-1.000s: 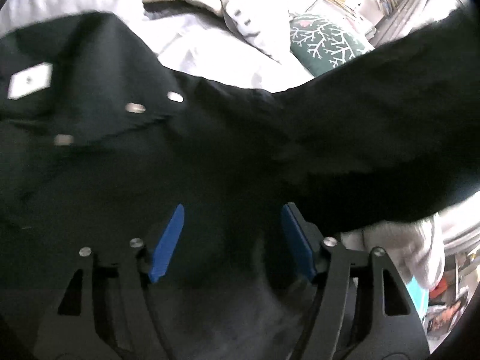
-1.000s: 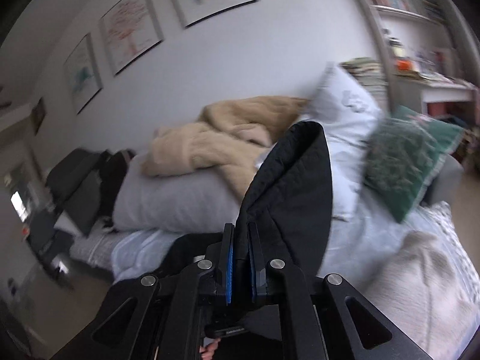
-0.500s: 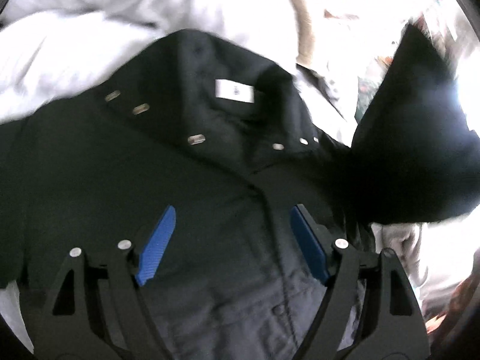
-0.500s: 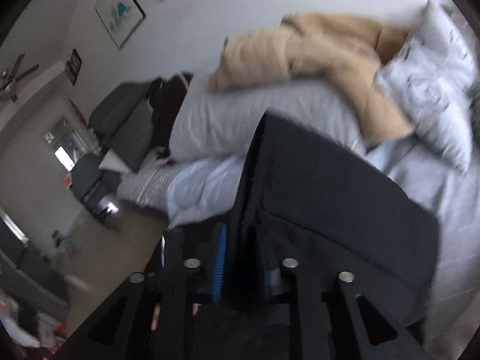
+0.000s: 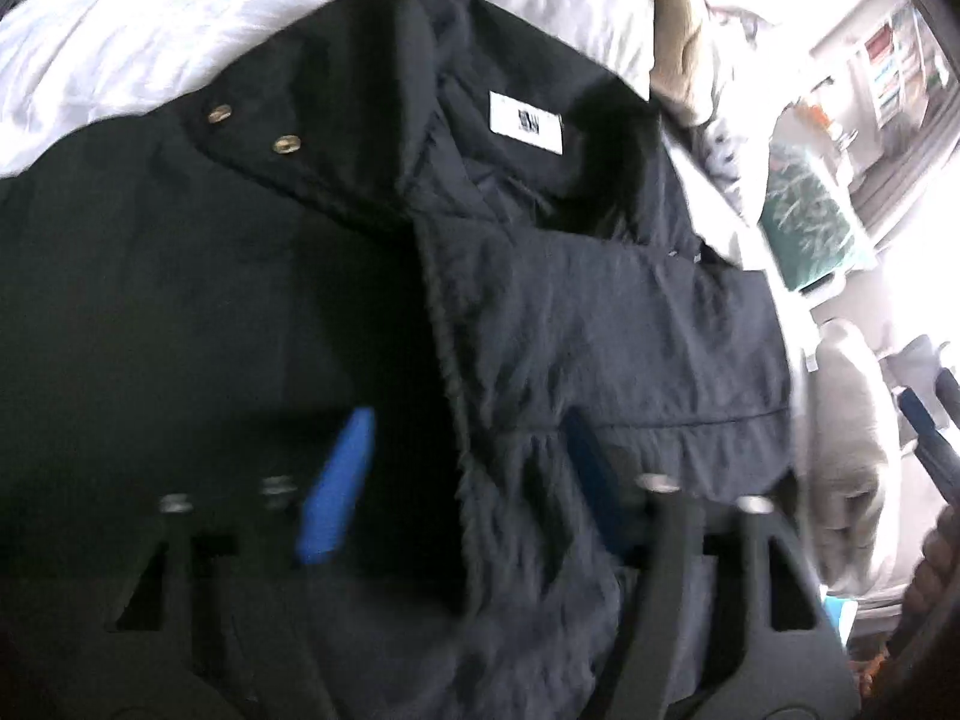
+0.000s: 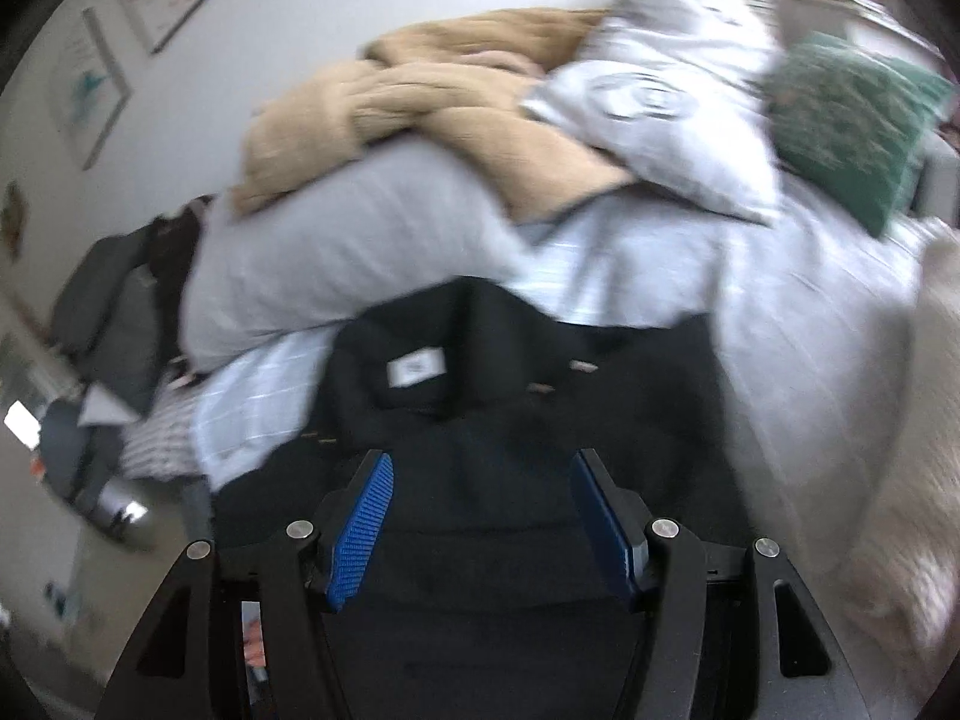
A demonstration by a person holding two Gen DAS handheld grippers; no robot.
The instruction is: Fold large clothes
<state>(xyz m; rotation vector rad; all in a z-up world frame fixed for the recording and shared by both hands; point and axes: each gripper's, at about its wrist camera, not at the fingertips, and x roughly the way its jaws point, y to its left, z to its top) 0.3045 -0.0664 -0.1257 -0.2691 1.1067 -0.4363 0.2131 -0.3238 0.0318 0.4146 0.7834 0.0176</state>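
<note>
Jacket point(image 5: 240, 312), black, lies spread on the bed point(image 6: 780, 312), directly under and ahead of both tools. Left hand-held gripper point(image 5: 468, 468): jaws spread wide, blue pads point(image 5: 336, 492) apart over the cloth, nothing held. Right hand-held gripper point(image 6: 480, 528): likewise wide open, gripping nothing, jacket body between and beyond its fingers. In the left wrist view a sleeve or front panel point(image 5: 612, 348) is folded across the body from 3 o'clock, its edge running from 12 toward 6 o'clock down the middle. The collar, with white label point(image 5: 527, 122) and two brass snaps point(image 5: 252, 129), sits at 12 o'clock. In the right wrist view the collar also points to 12 o'clock, toward the grey pillow point(image 6: 336, 276) and tan blanket point(image 6: 432, 114); long axis runs 6 to 12. Hem is cut off behind the gripper frames. Both views are motion-blurred; whether the pads touch the fabric cannot be told.
</note>
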